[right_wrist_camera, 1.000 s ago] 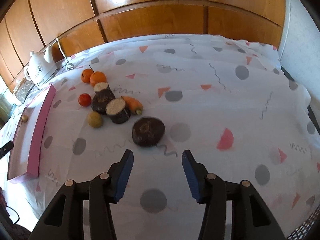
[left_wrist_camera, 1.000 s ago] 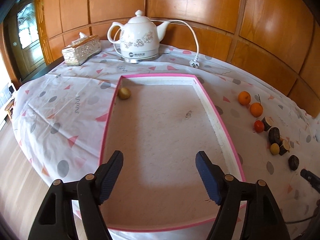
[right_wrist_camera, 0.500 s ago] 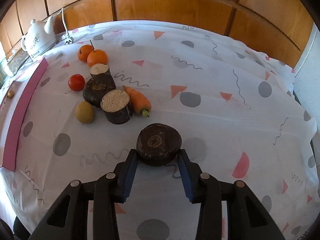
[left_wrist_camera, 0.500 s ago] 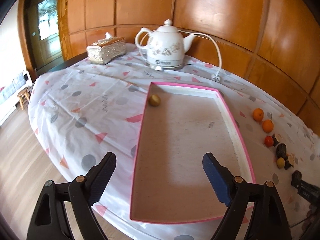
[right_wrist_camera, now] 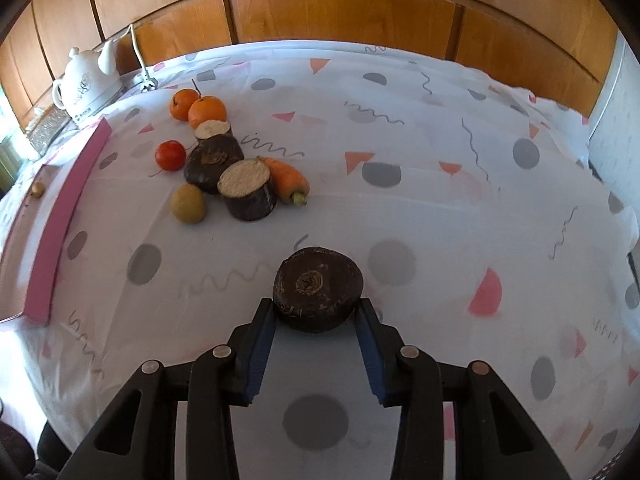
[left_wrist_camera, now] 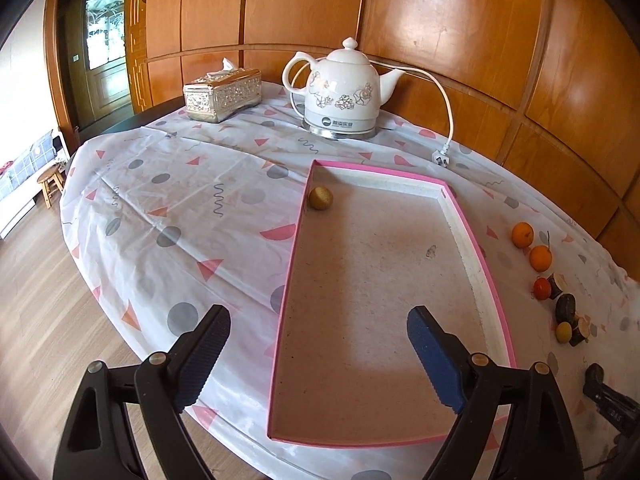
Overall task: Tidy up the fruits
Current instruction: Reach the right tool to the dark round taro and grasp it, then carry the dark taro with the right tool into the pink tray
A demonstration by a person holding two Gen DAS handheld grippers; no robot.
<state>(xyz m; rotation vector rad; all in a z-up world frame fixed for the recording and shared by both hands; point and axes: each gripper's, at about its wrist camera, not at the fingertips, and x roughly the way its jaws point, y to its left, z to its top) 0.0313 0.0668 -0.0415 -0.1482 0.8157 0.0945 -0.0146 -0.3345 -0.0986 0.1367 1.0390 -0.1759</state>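
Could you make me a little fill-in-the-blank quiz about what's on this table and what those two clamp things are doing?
1. The right gripper is closed on a dark, round ____ of root vegetable.
2. The only item inside the pink tray is one small brownish-yellow ____.
3. The left gripper holds ____ between its wide-apart fingers.
4. Behind the tray stands a white floral ____, its cord lying unplugged on the tablecloth.

Missing words: chunk; fruit; nothing; kettle

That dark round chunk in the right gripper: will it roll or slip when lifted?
The dark chunk looks squat and flat-faced, so it probably won't roll. Its rough, firm-looking rind should grip well. The right gripper holds only its near edge, so it may pivot.
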